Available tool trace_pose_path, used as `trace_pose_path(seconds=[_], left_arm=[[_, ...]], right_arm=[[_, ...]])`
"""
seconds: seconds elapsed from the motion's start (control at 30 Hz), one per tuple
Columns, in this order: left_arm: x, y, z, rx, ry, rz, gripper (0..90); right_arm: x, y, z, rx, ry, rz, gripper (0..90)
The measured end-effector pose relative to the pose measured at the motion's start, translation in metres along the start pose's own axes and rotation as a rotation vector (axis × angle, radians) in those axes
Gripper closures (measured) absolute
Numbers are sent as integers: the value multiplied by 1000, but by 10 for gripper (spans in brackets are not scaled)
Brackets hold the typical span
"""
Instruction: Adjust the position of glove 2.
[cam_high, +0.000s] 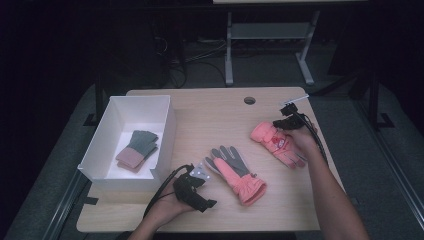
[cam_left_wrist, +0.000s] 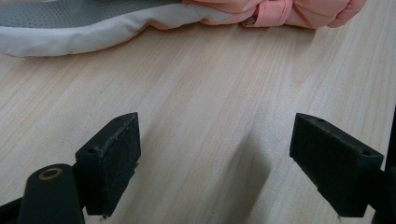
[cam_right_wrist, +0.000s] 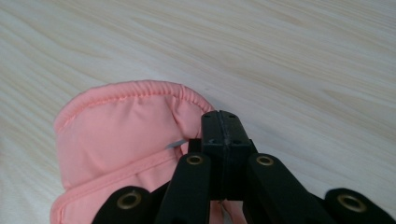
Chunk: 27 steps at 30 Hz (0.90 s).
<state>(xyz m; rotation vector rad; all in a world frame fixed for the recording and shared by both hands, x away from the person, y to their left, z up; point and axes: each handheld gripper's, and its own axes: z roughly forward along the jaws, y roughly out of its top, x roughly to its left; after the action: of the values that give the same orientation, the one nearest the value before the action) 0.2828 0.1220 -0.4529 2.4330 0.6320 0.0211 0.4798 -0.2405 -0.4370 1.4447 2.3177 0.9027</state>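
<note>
The right gripper was clamped, apparently on the cuff of the far-right pink glove. The left gripper, jaws apart, sat just left of the near glove on the table.

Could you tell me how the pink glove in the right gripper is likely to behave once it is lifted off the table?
The pink glove looks padded and soft, so it will probably droop from the cuff, where the right gripper pinches it. It seems light for its bulk, so a lift should be easy. The jaws stand shut on one fabric edge, so its smooth shell might slip.
</note>
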Motion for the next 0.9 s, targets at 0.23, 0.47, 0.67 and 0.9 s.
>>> trace_pose_path(seconds=[0.23,0.47,0.67,0.9], left_arm=[[-1,0,0,4,-2,-1,160],[-1,0,0,4,-3,-7,160],[-3,0,0,0,2,-7,160],[-3,0,0,6,4,7,160]], right_arm=[[20,5,4,15,25,-51,897],[42,7,3,32,55,-101,895],[56,5,0,51,82,-133,896],[65,-6,-6,66,111,-174,899]])
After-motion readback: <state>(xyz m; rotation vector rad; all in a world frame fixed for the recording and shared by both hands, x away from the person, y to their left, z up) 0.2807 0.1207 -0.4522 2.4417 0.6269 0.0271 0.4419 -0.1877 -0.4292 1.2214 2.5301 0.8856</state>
